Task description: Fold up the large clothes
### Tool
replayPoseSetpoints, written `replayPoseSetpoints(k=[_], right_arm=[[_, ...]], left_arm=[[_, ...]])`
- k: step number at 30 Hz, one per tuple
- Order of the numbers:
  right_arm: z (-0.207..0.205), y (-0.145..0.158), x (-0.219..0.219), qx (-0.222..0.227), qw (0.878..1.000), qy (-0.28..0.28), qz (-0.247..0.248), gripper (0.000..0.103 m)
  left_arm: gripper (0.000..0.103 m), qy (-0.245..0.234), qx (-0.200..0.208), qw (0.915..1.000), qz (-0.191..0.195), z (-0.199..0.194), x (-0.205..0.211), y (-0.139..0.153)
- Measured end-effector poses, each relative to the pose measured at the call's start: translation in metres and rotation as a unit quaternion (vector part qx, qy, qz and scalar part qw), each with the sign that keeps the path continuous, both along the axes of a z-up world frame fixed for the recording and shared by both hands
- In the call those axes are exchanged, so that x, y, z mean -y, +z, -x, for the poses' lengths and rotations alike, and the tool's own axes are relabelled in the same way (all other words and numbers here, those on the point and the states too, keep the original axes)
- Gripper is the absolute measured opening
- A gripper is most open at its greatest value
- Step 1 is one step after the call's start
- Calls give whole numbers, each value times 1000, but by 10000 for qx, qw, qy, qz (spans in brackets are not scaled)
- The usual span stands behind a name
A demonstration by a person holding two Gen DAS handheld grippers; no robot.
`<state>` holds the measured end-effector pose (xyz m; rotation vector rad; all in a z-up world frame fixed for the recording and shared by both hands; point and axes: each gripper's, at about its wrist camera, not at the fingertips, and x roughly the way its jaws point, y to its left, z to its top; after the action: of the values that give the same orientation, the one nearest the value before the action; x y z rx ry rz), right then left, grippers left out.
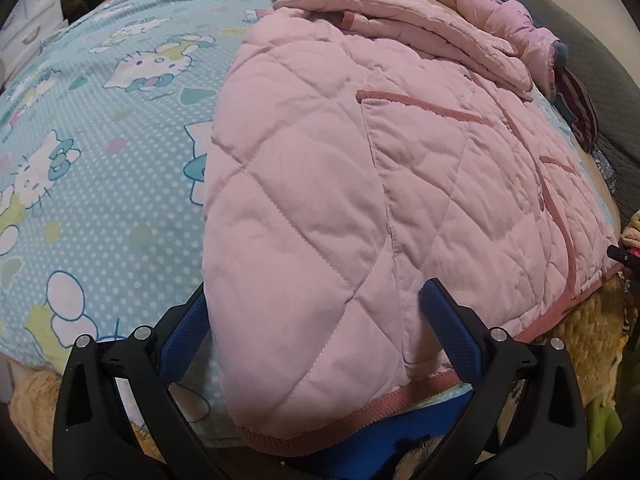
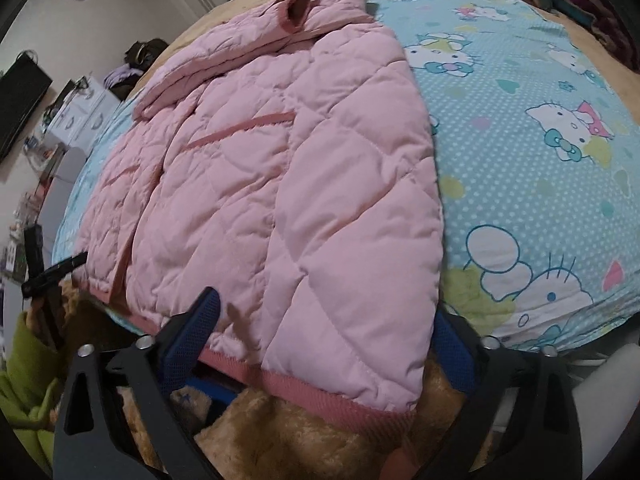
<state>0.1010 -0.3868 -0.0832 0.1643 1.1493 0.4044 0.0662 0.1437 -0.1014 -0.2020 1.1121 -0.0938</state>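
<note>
Light: dim, even, indoor; soft shadows.
Focus: centre sharp, slight grain.
Edges: strong fisheye bending, dark corners.

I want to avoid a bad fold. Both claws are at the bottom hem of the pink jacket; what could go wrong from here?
1. The quilted pink jacket is thick; the wide-open left claw and right claw may catch only its top layer.
2. The folded sleeve near the collar lies loose and could slide out if the hem is lifted.
3. The cartoon sheet under the hem might be pinched too.
</note>
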Motion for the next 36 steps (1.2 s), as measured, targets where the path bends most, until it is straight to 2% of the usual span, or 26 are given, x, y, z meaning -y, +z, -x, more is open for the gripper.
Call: replayPoseSetpoints(k=[2,4,9,10,11,15,18,19,20,21,22,23,25,32,36], right_arm=[[3,-1,0,6,9998,31,176,70],[6,-1,4,21,9999,11,162,59],[15,4,4,156,9998,149,35,40],[16,9,4,229,9995,174,-115,31],[18,13,4,313,9991,197,-198,27],[19,37,5,678,9953,175,-666,23],[17,53,10,940,9899,137,-1050,22],[16,59,13,1018,9879,113,-1166,21],[13,63,14,1066,9864,91,-1244,21],[9,67,14,1103,9852,70,-1311,21],[7,71,14,1154,9838,58,-1371,21],[5,75,11,1191,9833,54,-1373,21],[0,83,7,1265,9826,75,-1360,21],[-11,102,-1,1381,9793,27,-1479,20],[-19,110,1,1402,9751,-87,-1716,20]], left_arm=[[94,30,5,10000,45,0,-2,-1],[94,43,5,10000,47,-1,-2,-2],[94,49,1,10000,42,-2,-1,-3],[94,58,6,10000,54,-2,-1,-3],[94,73,12,9999,73,-2,-2,-3],[94,115,53,9999,83,-2,-2,-3],[73,162,151,9996,159,2,-3,1],[58,174,176,9995,178,3,-2,2],[47,159,210,9994,203,4,-2,4],[42,138,259,9994,173,5,1,7],[28,128,310,9994,105,6,4,11],[19,111,373,9992,51,7,6,14],[12,82,485,9988,37,7,9,22],[8,-6,1172,9929,201,5,15,70],[8,-28,1527,9878,290,-3,16,96]])
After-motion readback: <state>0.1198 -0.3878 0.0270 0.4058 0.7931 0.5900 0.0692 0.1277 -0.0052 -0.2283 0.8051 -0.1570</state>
